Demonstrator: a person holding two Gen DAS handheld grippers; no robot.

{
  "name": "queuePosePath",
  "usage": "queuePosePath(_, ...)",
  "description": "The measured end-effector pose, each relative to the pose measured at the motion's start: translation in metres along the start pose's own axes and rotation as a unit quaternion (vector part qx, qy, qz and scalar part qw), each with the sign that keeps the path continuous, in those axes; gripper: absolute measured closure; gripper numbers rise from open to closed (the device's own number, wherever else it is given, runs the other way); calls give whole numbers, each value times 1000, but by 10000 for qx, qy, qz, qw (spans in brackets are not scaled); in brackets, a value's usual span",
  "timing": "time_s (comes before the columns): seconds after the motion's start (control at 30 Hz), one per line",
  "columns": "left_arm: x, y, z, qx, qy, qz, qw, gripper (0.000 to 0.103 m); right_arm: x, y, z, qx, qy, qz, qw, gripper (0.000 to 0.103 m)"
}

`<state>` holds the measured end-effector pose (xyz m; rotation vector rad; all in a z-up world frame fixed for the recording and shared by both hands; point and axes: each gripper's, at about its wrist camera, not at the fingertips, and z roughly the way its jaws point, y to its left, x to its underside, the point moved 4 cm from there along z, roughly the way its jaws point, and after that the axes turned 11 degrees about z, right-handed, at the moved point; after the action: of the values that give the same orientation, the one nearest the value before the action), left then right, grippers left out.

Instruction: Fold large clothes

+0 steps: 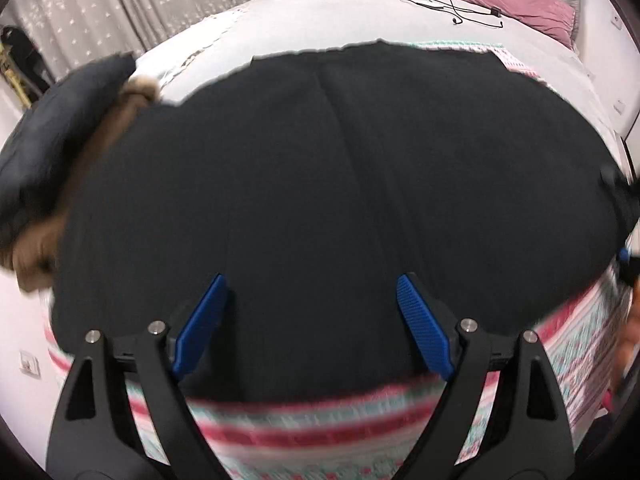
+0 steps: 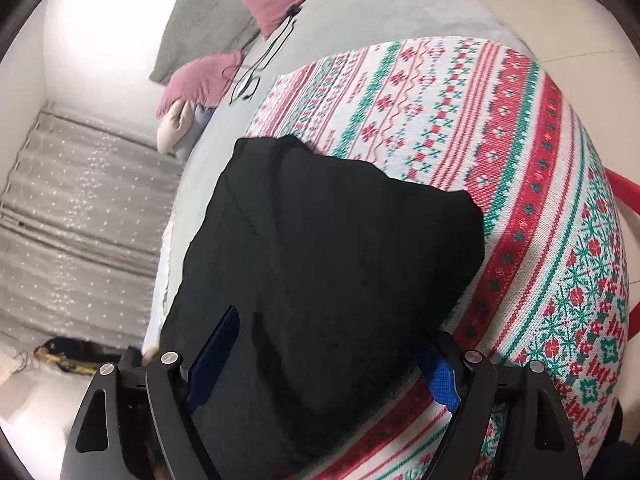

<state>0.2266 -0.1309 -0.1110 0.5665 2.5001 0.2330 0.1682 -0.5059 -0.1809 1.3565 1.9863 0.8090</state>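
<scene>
A large black garment (image 1: 328, 184) lies spread on a patterned red, green and white blanket (image 1: 304, 420) on the bed. Its fur-trimmed hood (image 1: 60, 152) sticks out at the left, blurred. My left gripper (image 1: 310, 304) is open just above the garment's near part, blue pads (image 1: 200, 324) wide apart. In the right wrist view the same garment (image 2: 328, 264) covers the space between my right gripper's fingers. My right gripper (image 2: 324, 344) is open, with the cloth lying between and partly over its blue pads (image 2: 442, 380). The right gripper's edge shows at the far right of the left view (image 1: 624, 256).
The blanket (image 2: 500, 168) lies on a grey bedsheet (image 1: 320, 16). Pink pillows (image 1: 516, 0) and a black cable (image 1: 452, 8) lie at the head of the bed. Grey curtains (image 2: 80, 220) hang beyond the bed. A red object (image 2: 628, 200) sits off the blanket's right edge.
</scene>
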Motion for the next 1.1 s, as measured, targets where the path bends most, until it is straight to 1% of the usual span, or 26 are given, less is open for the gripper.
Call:
queuePosePath(0.07,0,-7,-3,-211,-158,112,9996,15,4,6,2,-120,22,-104,9999,18)
queuePosePath(0.1,-1,-7,-1,-257,-176,107,9995,15,6,8,2,-177,27,-144,9997,18)
queuePosePath(0.2,1,-7,9,-259,-148,27,9996,15,8,14,-3,-252,-88,-241,9994,22)
queuePosePath(0.27,4,-9,5,-146,-149,-20,9998,14,6,18,-9,-324,-145,-263,9990,34)
queuePosePath(0.3,4,-4,3,-45,-99,-86,9999,15,5,19,-11,-350,-159,-269,9989,37)
queuePosePath(0.37,11,8,-7,18,-51,-254,9997,15,2,21,-16,-376,-178,-298,9987,50)
queuePosePath(0.47,21,20,-33,174,-223,-262,9993,15,-3,18,-20,-413,-173,-180,9988,63)
queuePosePath(0.57,31,47,-51,123,-371,-443,9983,15,-5,23,-24,-488,-266,-205,9982,70)
queuePosePath(0.63,38,80,-54,162,-388,-868,9953,15,-2,30,-30,-542,-421,-316,9971,73)
queuePosePath(0.7,46,115,-53,237,-380,-1335,9900,15,4,44,-35,-540,-639,-520,9951,75)
queuePosePath(0.8,62,160,-55,148,-417,-1826,9822,15,12,62,-41,-525,-895,-810,9913,76)
queuePosePath(0.93,85,198,-61,201,-518,-2239,9730,15,24,80,-44,-387,-1212,-1100,9858,78)
queuePosePath(1.0,94,211,-62,229,-521,-2349,9703,15,31,92,-48,-373,-1391,-1317,9808,78)
queuePosePath(1.07,104,227,-67,205,-575,-2530,9656,15,47,118,-55,-321,-1706,-1877,9668,79)
queuePosePath(1.1,109,236,-72,158,-624,-2618,9630,15,55,128,-57,-317,-1792,-2071,9612,79)
